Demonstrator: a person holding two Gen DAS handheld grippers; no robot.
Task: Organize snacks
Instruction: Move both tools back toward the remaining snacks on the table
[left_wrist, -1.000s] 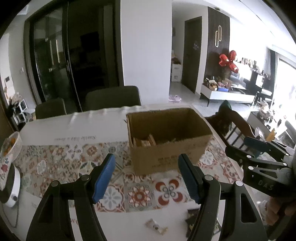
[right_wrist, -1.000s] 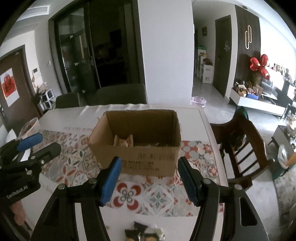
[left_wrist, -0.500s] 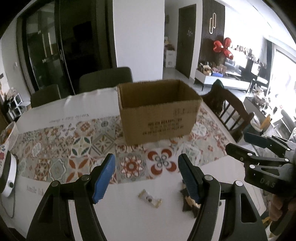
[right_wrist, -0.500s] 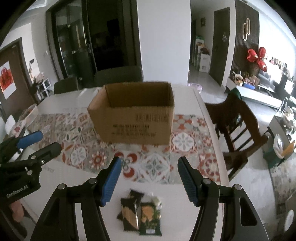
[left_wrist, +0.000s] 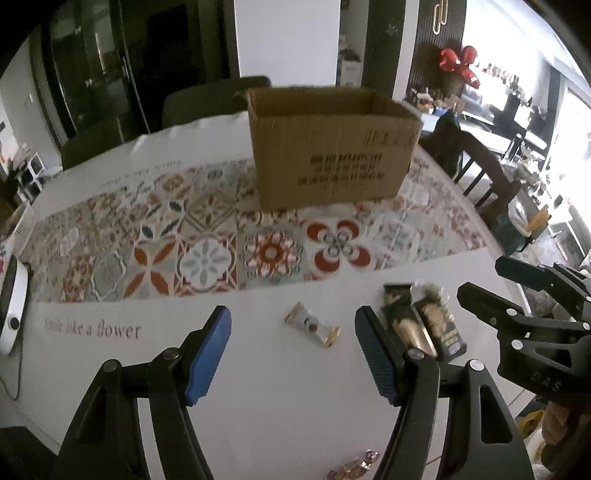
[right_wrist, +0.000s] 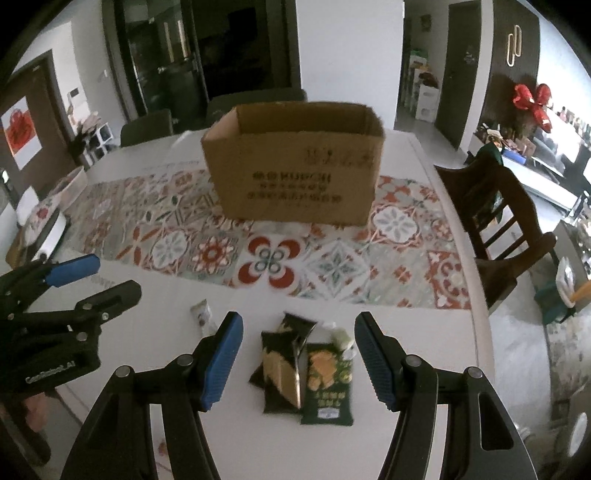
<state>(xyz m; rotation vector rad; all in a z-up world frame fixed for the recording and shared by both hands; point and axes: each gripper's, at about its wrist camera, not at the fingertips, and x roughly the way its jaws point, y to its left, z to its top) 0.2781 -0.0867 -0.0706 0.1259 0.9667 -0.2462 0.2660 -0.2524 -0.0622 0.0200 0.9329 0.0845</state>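
The left gripper (left_wrist: 293, 354) is held above the white table (left_wrist: 258, 406) with its blue pads spread apart and nothing between them; a small clear-wrapped candy (left_wrist: 313, 325) is seen lying just ahead of the gap. To its right, the right gripper (right_wrist: 298, 360) is likewise held released over a cluster of dark snack packets (right_wrist: 303, 373), which is framed between its fingers. The open cardboard box (right_wrist: 295, 166) is set well beyond both claws on the patterned runner (right_wrist: 258, 254).
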